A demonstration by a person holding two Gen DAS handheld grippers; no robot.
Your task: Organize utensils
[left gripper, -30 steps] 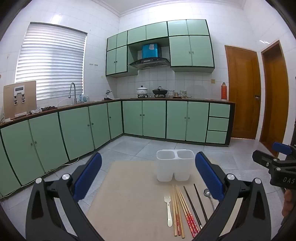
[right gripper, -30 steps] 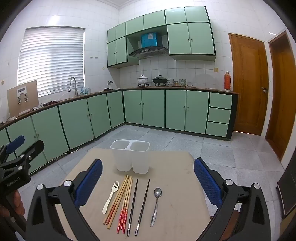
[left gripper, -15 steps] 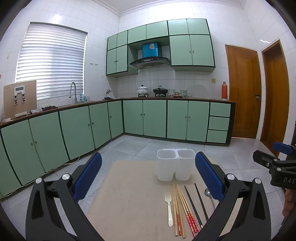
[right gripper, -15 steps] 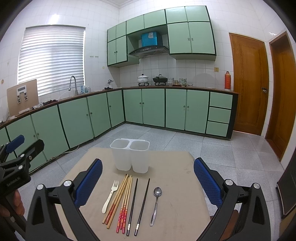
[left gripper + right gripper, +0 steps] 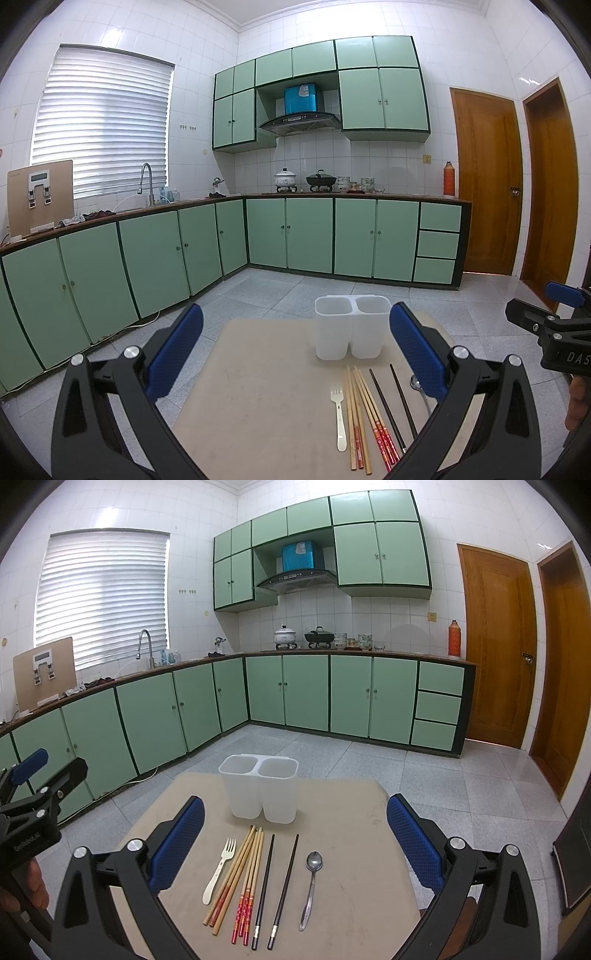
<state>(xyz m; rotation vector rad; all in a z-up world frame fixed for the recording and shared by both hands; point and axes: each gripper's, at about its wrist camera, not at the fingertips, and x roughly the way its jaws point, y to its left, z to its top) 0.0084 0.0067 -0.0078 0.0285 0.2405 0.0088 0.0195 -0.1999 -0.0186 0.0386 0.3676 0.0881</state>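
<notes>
The utensil holder [image 5: 258, 790] is translucent white on a beige counter [image 5: 347, 834]. Just in front of it lie a cream fork [image 5: 219, 871], tan chopsticks [image 5: 232, 875] with red patterned ends, black chopsticks [image 5: 275, 886] with silver bands, and a silver spoon [image 5: 311, 886]. Both the left claw [image 5: 295, 354] and the right claw [image 5: 295, 838] are black with blue textured pads

Green cupboards [image 5: 288, 236] are running along the wall at twelve o'clock. Two pots [image 5: 284, 179] are sitting on top. Brown doors [image 5: 495, 646] are standing at two o'clock, a window blind [image 5: 103, 125] is hanging at ten o'clock.
</notes>
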